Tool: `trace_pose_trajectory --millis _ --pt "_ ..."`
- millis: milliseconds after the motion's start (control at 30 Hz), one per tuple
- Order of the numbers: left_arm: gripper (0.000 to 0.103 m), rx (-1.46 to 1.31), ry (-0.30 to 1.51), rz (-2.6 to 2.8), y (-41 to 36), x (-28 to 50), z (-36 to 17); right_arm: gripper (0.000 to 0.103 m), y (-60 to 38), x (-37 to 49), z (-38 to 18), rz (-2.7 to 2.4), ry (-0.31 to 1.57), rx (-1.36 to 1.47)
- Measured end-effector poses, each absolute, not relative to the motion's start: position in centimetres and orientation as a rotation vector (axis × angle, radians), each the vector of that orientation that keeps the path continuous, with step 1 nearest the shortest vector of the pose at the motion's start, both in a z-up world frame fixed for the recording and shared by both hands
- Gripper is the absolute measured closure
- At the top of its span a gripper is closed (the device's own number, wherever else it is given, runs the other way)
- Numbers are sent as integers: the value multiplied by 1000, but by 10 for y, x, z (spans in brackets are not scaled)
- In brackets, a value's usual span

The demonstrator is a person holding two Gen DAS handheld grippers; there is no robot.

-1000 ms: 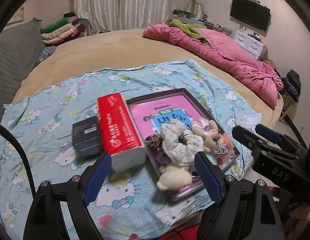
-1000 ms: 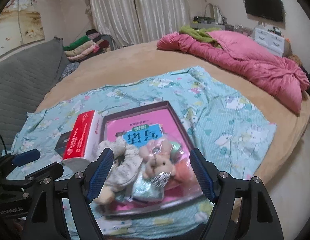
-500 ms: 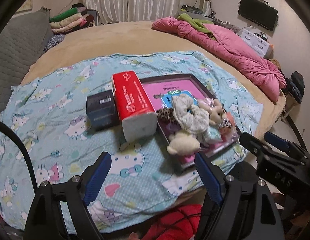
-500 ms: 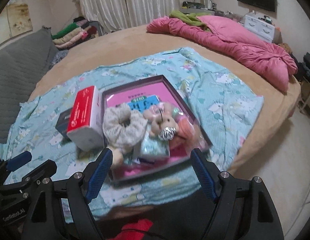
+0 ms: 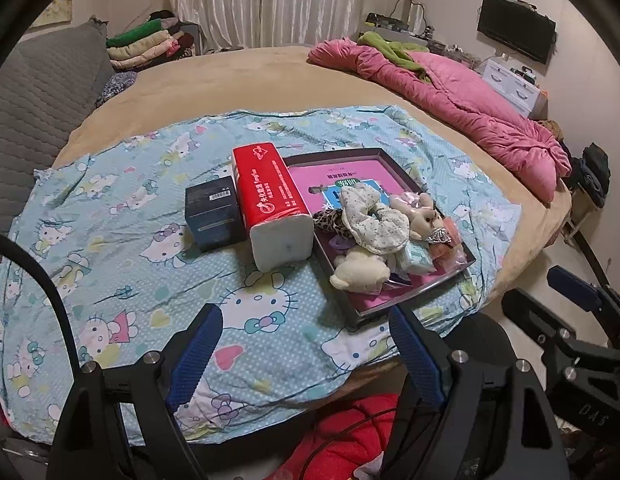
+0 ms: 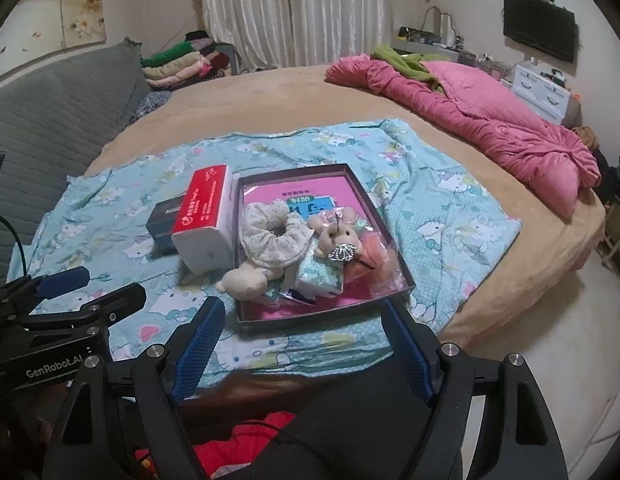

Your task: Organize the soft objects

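Note:
A dark tray [image 5: 394, 304] [image 6: 322, 316] lies on the Hello Kitty sheet near the bed's front edge. In it are a floral scrunchie [image 5: 370, 216] [image 6: 270, 236], a cream plush [image 5: 360, 268] [image 6: 246, 280], a small bear [image 5: 424, 216] [image 6: 338, 232], a leopard scrunchie [image 5: 328, 218] and a small tissue packet [image 6: 320, 276], all on a pink book [image 5: 334, 176]. My left gripper [image 5: 302, 332] hangs open over the sheet's front edge, short of the tray. My right gripper [image 6: 302, 320] is open too, just before the tray's near rim, nothing between its fingers.
A red tissue pack [image 5: 270, 196] and a dark box [image 5: 212, 212] stand left of the tray. A pink quilt [image 5: 470, 108] lies at the bed's far right, folded clothes [image 5: 150, 44] at the back left, a grey padded panel [image 5: 34, 92] on the left. Red cloth [image 5: 350, 432] lies below.
Both grippers have drawn back from the tray toward the bed's front edge, so the objects look smaller and farther. Nothing was taken hold of; both jaws stayed wide.

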State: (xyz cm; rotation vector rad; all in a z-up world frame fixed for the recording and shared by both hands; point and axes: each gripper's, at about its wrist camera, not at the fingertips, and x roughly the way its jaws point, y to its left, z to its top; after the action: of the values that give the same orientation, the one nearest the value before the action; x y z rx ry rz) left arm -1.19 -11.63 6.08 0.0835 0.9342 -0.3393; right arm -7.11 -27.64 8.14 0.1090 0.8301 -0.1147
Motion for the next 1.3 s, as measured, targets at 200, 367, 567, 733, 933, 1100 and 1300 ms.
trace_pose_trajectory --millis 200,367,567,733,933,1100,1300 --pt "18 89 936 -336 -114 -16 63 21 -264 -72 84 -73 823 84" --pt "18 89 943 -330 -113 -18 64 21 -260 -72 81 -69 830 75" --pt "18 92 945 -327 -113 -19 63 21 -257 -72 82 -62 826 68" --pt "18 90 947 -327 -113 -19 63 21 -258 -72 82 -67 831 75" --pt "18 91 949 -325 -113 -19 62 21 -260 -72 81 -69 835 82" --pt "18 89 949 -324 -113 -19 62 21 -259 -72 81 -70 836 83" --pt "18 90 949 -324 -113 -19 61 21 -260 -72 80 -70 840 90"
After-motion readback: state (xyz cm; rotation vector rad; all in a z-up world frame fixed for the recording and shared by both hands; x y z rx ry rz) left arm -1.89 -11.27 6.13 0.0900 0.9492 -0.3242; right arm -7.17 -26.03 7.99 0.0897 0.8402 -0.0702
